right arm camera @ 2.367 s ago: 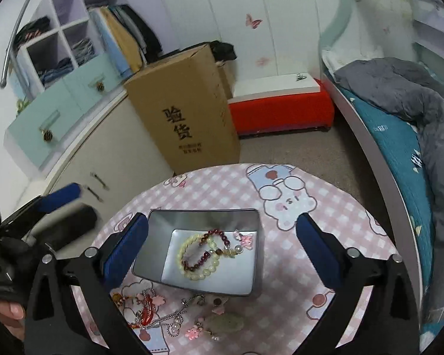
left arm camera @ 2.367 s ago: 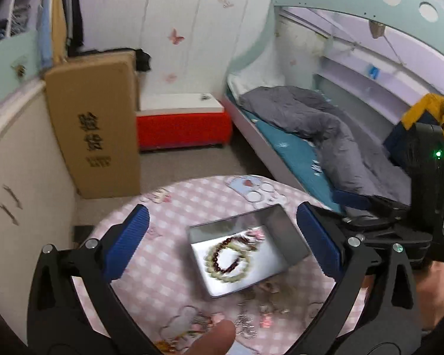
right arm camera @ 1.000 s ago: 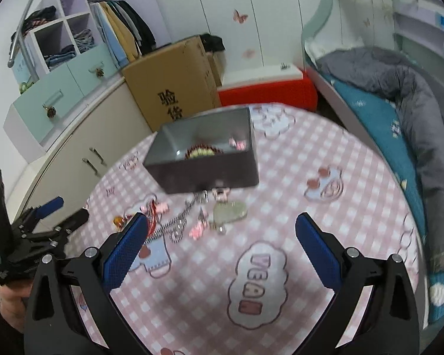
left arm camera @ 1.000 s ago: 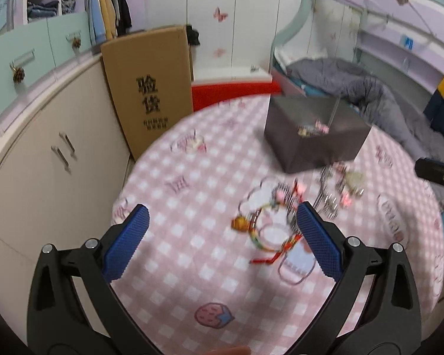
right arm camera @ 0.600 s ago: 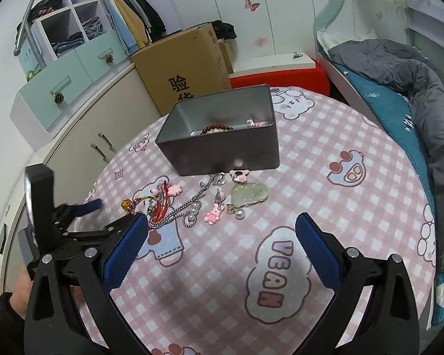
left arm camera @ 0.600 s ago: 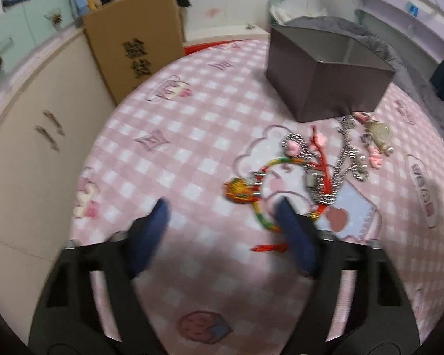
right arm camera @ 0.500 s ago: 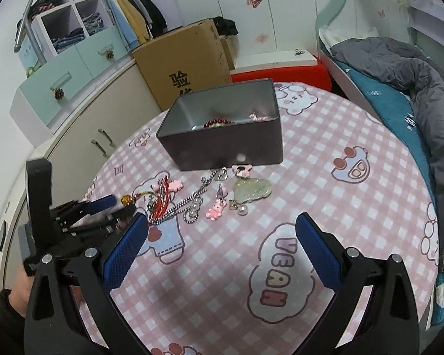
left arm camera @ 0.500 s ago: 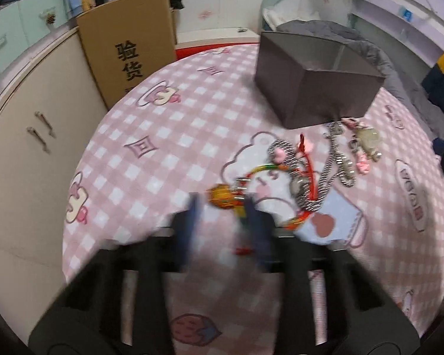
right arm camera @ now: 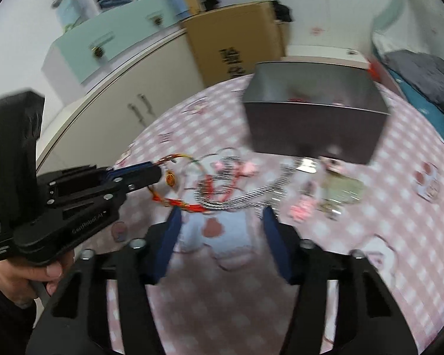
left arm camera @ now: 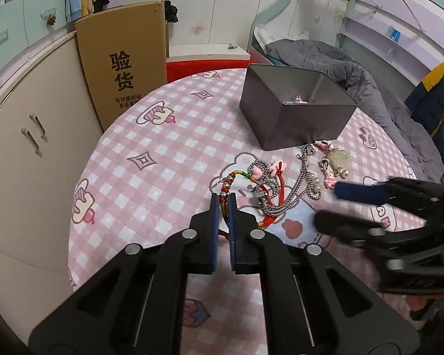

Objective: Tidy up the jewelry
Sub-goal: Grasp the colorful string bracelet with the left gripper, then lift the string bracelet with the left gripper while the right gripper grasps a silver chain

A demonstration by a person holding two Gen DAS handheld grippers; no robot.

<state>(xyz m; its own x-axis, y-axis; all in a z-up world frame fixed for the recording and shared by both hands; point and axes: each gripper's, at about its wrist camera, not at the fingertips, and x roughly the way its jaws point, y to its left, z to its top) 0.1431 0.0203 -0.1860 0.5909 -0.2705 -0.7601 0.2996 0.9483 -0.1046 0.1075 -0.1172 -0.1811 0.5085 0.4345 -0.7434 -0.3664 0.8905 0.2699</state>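
Observation:
My left gripper (left arm camera: 224, 204) is shut on a colourful beaded cord bracelet (left arm camera: 228, 184), which is tangled with a red cord (left arm camera: 276, 190) and a silver chain (left arm camera: 303, 183); it also shows in the right wrist view (right arm camera: 151, 171). The bracelet (right arm camera: 174, 174) hangs from it just above the table. My right gripper (right arm camera: 222, 216) is partly open and empty, low over the silver chain (right arm camera: 251, 195), and blurred. A grey metal box (left arm camera: 296, 112) holding some jewelry stands behind the pile. A pale green pendant (left arm camera: 336, 156) and pink charms (left arm camera: 328, 182) lie beside the chain.
The round table has a pink checked cloth (left arm camera: 162, 162). A cardboard box (left arm camera: 124, 68) and cream cabinets (left arm camera: 29, 136) stand to the left. A bed with a grey blanket (left arm camera: 355, 74) is behind the table on the right.
My left gripper has shut on the beaded bracelet at the left of the pile. My right gripper has dropped low toward the chain and its jaws have narrowed.

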